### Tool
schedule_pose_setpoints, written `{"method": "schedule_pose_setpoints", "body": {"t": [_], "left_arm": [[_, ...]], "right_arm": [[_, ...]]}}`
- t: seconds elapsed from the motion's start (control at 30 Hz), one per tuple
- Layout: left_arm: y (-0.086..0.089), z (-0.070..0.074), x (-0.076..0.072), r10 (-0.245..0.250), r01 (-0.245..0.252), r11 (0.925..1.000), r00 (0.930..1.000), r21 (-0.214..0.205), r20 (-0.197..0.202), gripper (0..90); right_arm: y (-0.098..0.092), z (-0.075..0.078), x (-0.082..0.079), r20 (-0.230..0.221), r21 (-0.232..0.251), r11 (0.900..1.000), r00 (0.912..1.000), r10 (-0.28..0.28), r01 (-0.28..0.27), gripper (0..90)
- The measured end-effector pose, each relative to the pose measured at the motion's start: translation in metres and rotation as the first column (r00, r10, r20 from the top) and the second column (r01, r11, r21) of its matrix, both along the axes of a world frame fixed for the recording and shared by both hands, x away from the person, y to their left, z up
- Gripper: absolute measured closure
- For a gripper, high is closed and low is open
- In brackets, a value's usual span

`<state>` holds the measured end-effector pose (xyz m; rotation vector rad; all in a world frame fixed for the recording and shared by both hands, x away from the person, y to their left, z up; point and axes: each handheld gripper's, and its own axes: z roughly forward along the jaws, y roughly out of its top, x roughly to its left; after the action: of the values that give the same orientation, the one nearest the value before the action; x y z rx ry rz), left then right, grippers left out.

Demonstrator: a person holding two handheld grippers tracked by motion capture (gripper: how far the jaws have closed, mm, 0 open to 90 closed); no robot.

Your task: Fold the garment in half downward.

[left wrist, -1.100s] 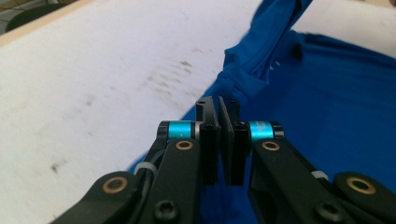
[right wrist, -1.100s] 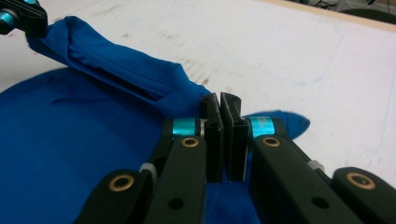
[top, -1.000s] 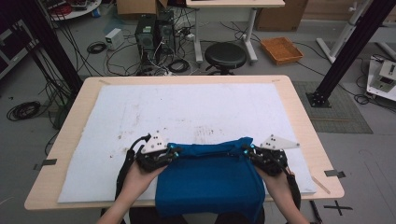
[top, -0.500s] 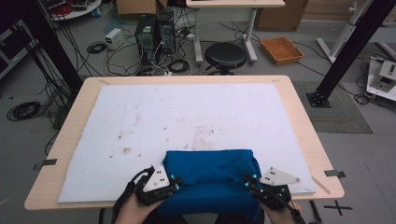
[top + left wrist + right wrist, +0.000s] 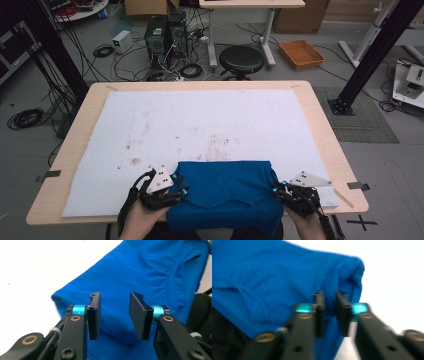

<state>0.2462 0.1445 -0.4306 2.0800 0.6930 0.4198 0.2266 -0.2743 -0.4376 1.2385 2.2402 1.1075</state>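
While my left tongs (image 5: 113, 315) gape empty, my right tongs (image 5: 329, 315) sit narrowly parted; both released the blue cloth (image 5: 225, 192) since.

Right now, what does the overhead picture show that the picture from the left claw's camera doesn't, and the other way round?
The high view alone takes in the wooden table, the black stool behind it and the right claw at the cloth's other side. The left gripper view alone shows up close that the left claw is open, its flat black pads apart with nothing clamped. Both show the blue cloth lying on the white mat.
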Motion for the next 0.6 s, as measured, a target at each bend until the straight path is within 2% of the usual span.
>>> {"method": "schedule_pose_setpoints", "body": {"t": [0.13, 0.23, 0.3, 0.37, 0.43, 0.5, 0.57, 0.6], "left_arm": [[0.008, 0.001, 0.003, 0.035, -0.035, 0.9993, 0.9994, -0.015, 0.001, 61.0], [0.014, 0.004, 0.009, 0.069, -0.069, 0.997, 0.9976, -0.037, -0.004, 59.6], [0.016, 0.005, 0.018, 0.092, -0.092, 0.9945, 0.9958, -0.05, -0.008, 56.8], [0.016, 0.007, 0.03, 0.117, -0.119, 0.9896, 0.9926, -0.081, -0.032, 54.6], [0.016, 0.007, 0.045, 0.138, -0.142, 0.9861, 0.9889, -0.086, -0.055, 53.4], [0.014, 0.005, 0.06, 0.151, -0.161, 0.981, 0.9836, -0.107, -0.098, 51.4], [0.013, 0.0, 0.071, 0.155, -0.173, 0.9771, 0.9779, -0.124, -0.14, 51.2], [0.012, -0.002, 0.075, 0.161, -0.179, 0.9772, 0.975, -0.114, -0.153, 51.1]], "right_arm": [[-0.006, -0.001, -0.008, -0.019, 0.02, 0.9997, 0.9997, -0.011, 0.012, 88.7], [-0.011, 0.002, -0.011, -0.009, 0.041, 0.9987, 0.9995, -0.03, 0.03, 75.7], [-0.014, 0.008, -0.006, 0.022, 0.056, 0.9973, 0.9986, -0.048, 0.047, 67.1], [-0.014, 0.016, 0.006, 0.053, 0.086, 0.9935, 0.9955, -0.079, 0.074, 64.0], [-0.012, 0.022, 0.024, 0.067, 0.094, 0.9912, 0.9928, -0.1, 0.093, 57.2], [-0.008, 0.023, 0.044, 0.054, 0.111, 0.9873, 0.9913, -0.12, 0.114, 56.3], [-0.004, 0.019, 0.063, 0.04, 0.102, 0.9862, 0.99, -0.135, 0.131, 55.1], [-0.003, 0.016, 0.071, 0.013, 0.108, 0.9854, 0.9909, -0.134, 0.132, 55.2]]}}
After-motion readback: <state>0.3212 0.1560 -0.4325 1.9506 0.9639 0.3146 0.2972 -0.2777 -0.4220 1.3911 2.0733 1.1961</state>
